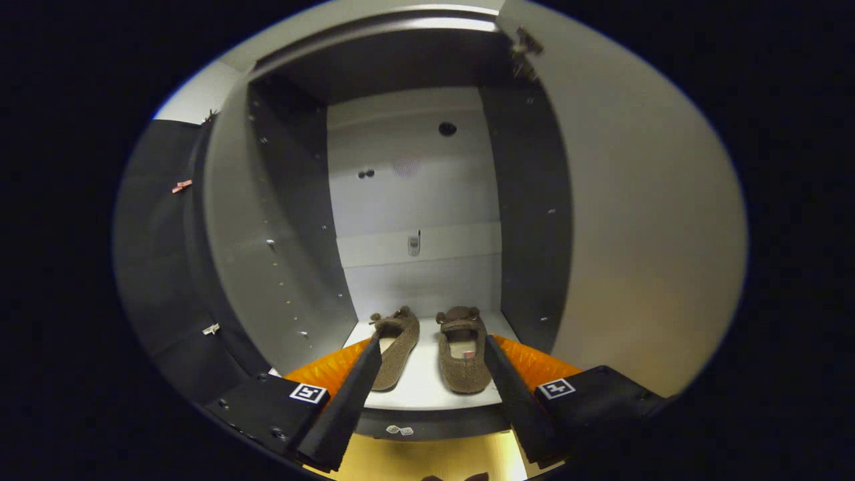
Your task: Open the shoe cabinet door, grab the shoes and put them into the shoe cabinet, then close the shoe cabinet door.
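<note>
The shoe cabinet [414,200] stands open straight ahead, white at the back with dark side walls. Its door [641,220] is swung out on the right. Two brown shoes lie side by side on the cabinet's white bottom shelf [424,384], toes pointing out: the left shoe [395,347] and the right shoe [463,351]. My gripper [433,344] is open just in front of the shelf. Its left fingertip overlaps the left shoe's edge and its right fingertip lies beside the right shoe. Neither finger presses on a shoe.
A second door panel [234,220] stands open on the left, with dark cloth [157,254] beyond it. A white rail [421,244] crosses the cabinet's back wall. A yellowish floor [427,457] shows below the cabinet's dark base.
</note>
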Available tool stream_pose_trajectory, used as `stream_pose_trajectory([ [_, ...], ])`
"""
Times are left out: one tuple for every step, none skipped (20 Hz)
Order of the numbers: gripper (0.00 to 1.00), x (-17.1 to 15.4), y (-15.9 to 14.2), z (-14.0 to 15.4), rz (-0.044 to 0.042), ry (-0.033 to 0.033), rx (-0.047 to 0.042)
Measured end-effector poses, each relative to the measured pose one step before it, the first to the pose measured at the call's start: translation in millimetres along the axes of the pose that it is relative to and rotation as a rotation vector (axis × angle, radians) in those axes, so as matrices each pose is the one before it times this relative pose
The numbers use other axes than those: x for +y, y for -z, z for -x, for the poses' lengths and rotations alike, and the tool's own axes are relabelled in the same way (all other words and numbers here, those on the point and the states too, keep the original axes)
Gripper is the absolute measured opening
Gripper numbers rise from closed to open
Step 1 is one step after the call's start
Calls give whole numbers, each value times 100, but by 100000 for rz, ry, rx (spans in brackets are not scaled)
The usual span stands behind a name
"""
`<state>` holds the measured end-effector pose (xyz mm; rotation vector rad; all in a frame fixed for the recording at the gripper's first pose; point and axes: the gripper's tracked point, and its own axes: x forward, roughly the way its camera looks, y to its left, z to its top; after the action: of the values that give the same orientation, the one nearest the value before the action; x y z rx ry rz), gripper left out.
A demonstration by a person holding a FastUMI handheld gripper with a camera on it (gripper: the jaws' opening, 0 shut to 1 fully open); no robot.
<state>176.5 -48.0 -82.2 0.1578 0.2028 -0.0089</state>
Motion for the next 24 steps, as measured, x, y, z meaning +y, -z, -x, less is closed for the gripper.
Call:
stream_pose_trajectory([
  [98,-15,-186,2255,969,253,-2354],
  [98,58,-215,2358,688,-245,-1778],
  [98,15,-233,2190,898,69,-1629],
  [98,-134,-168,2330,1179,274,-1475],
  [98,-210,-152,2152,1160,184,-830],
  [98,-47,-203,2333,510,-655,-292],
  [98,26,-429,2230,-536,-1155,-823],
  [98,-45,-368,2195,-834,-1275,157],
  [98,-110,-434,2081,-40,-1644,-46],
  [97,-446,-293,1916,381,-1056,458],
  [98,87,-360,1489,-652,-3571,449],
  [98,-159,-77,1637,-1845,-2679,1487],
  [98,-140,-43,1633,-1480,-2586,1572],
  [98,-577,-102,843,-1147,-662,225],
  [98,-1125,-570,1525,-546,528,-1457],
  [98,-1273,-200,1268,542,1762,-568],
  [98,-1415,56,1171,845,2780,-437],
  [98,-1735,-122,995,-375,3535,-750],
  [98,-1665,-420,796,-1260,3023,-608],
  [98,-2117,-296,308,-1277,4390,-728],
  [98,-2016,-282,267,-1129,3856,-1036],
  [98,-2058,-403,-164,-728,3671,-1180],
  [98,-2078,-196,-640,-182,3127,-1002],
  [98,-2043,-226,-739,1081,3552,-1009],
])
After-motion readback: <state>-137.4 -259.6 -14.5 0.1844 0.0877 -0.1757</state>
